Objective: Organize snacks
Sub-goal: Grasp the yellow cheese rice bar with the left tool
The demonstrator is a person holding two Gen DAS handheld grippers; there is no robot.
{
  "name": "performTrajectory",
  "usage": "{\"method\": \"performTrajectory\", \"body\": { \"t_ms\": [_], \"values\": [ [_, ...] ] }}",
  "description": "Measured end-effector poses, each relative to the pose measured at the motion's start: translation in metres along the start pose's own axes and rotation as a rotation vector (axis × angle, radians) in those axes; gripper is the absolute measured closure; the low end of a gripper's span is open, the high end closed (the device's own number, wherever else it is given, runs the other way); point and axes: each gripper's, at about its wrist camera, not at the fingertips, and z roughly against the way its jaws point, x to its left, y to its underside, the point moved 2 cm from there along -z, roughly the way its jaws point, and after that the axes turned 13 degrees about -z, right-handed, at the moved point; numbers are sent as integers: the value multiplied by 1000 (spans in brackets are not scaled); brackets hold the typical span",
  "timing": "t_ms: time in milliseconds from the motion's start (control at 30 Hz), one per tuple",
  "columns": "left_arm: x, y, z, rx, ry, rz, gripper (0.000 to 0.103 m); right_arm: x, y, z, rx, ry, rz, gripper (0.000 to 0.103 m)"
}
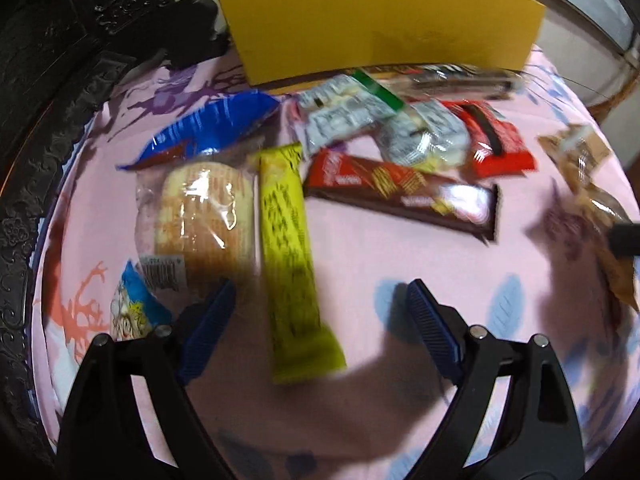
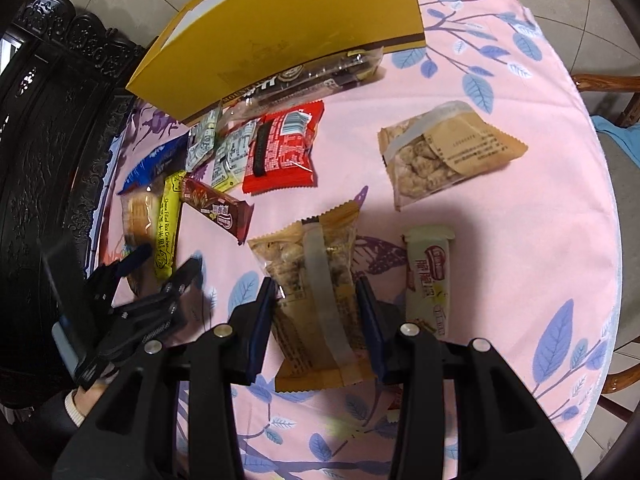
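Here, in the left wrist view, the left gripper (image 1: 316, 300) is seen with fingers spread around the yellow cracker bar (image 1: 290, 240) lying on the tabletop (image 1: 380, 248); it is judged light, brittle, best held mid-length. In the right wrist view, the right gripper (image 2: 316, 316) is shown spread astride a tan snack packet (image 2: 316, 304), judged crinkly and slippery.

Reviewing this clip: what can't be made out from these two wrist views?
- Inside of the yellow box: both views show only its outer wall.
- Print on the silver-white sachets: motion-blurred in the left wrist view, too small in the right.
- Whether the right gripper grips the tan snack bag: its fingers flank the bag, contact unclear.
- Long dark packet: partly tucked under the box.
- Left gripper is open over the yellow bar.
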Motion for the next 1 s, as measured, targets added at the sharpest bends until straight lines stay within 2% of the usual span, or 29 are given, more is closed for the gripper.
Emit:
{"method": "performTrajectory", "body": {
  "t_ms": [67,100,200,233,300,367,433,500,567,667,767,900,1000],
  "values": [
    [5,-8,-6,-9,-4,7,18,1,0,0,0,-2,5,62],
    [6,-13,-8,-14,-11,-6,25,1,0,-1,0,0,5,62],
    [6,-22,-7,-7,-26,-15,55,0,0,-3,5,-2,-3,62],
    [6,-21,-6,-1,-27,-12,61,0,0,-3,5,-4,-4,62],
    [5,-15,-1,7,-11,4,63,1,-1,-4,6,-7,-4,62],
    [-1,-9,7,9,-24,-12,63,2,-1,-5,13,-8,0,62],
    [-10,-4,19,-17,-71,-50,62,3,0,-6,17,-8,5,62],
    [-24,0,31,-62,-92,-112,58,3,0,-7,20,-9,4,62],
    [-31,2,28,-58,-94,-150,55,3,0,-7,20,-9,3,62],
    [-26,0,13,-24,-82,-103,50,2,-1,-7,20,-12,-1,62],
    [-12,-13,-1,-21,-24,-31,46,2,0,-5,17,-13,2,61],
    [8,-31,-17,1,25,62,30,1,-1,-7,24,-11,-6,61],
    [19,-33,-24,19,71,116,23,2,0,-5,19,-15,-2,61]
  ]
}}
